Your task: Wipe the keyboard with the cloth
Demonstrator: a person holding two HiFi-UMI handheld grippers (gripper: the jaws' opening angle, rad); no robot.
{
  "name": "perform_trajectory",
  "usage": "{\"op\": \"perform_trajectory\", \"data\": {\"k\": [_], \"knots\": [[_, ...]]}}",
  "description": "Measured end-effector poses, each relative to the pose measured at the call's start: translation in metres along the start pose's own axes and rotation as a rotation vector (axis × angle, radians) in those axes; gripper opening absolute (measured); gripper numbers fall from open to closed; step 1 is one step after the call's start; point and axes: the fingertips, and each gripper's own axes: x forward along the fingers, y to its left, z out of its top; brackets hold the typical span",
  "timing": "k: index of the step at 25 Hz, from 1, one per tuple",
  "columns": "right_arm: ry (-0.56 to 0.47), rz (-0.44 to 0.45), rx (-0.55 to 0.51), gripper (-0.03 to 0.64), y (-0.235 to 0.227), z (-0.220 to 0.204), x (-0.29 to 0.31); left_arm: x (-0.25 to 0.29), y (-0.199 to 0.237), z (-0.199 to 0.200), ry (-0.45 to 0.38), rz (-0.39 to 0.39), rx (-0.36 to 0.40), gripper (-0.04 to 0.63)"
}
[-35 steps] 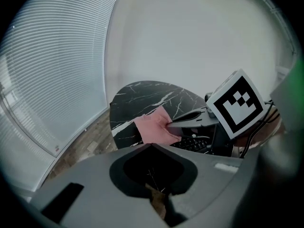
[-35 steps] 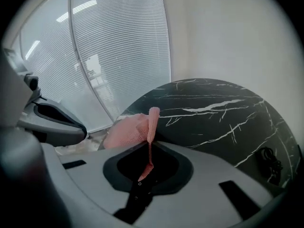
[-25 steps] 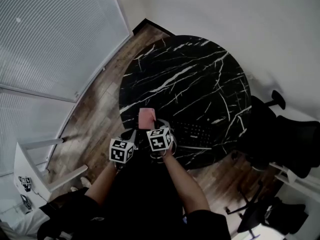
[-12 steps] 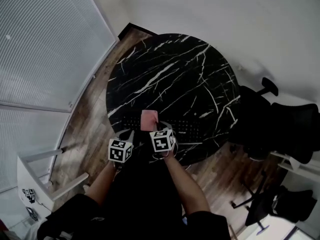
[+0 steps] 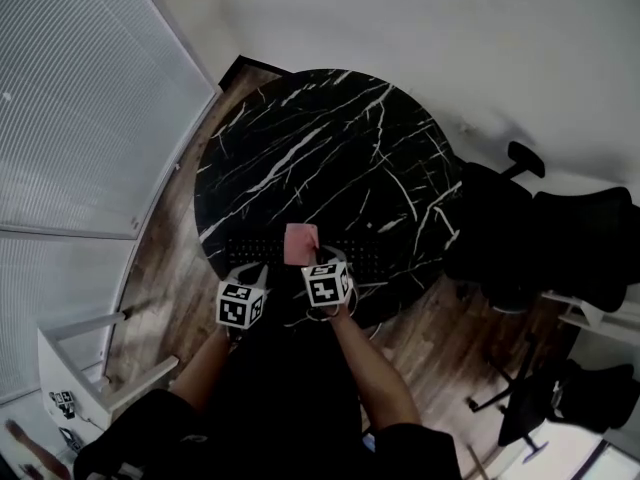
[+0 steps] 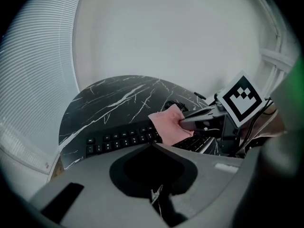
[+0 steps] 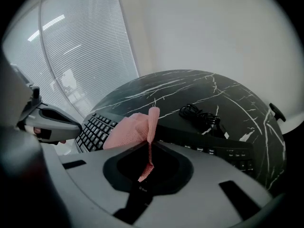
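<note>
Table point(image 5: 330, 138): round, black marble with white veins, fills the middle of the head view. Black office chairs point(image 5: 570, 238) stand at 3 o'clock off the table, on the wood floor point(image 5: 170, 268). Black keyboard point(image 5: 385, 258) lies along the table's 6 o'clock edge, the side nearest me. My right gripper point(image 5: 308, 261) is clamped on the pink cloth point(image 5: 300, 243): one edge is pinched thin between the jaws, and the rest bunches out front over the keys, left of keyboard centre. Can't tell if the cloth touches the keys. My left gripper point(image 5: 250, 271) sits at 8 o'clock from the cloth, just beside the right one, jaws together with nothing in them. Coiled black cable point(image 7: 203, 115) lies on the table at 12 o'clock from the keyboard, just past it.
</note>
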Motion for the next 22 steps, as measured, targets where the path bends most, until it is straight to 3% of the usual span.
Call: {"op": "perform_trajectory", "data": {"k": [22], "knots": [[-0.072, -0.1, 0.094, 0.008, -0.122, -0.032, -0.049, 0.05, -0.11, 0.035, 0.051, -0.086, 0.177, -0.003]]}}
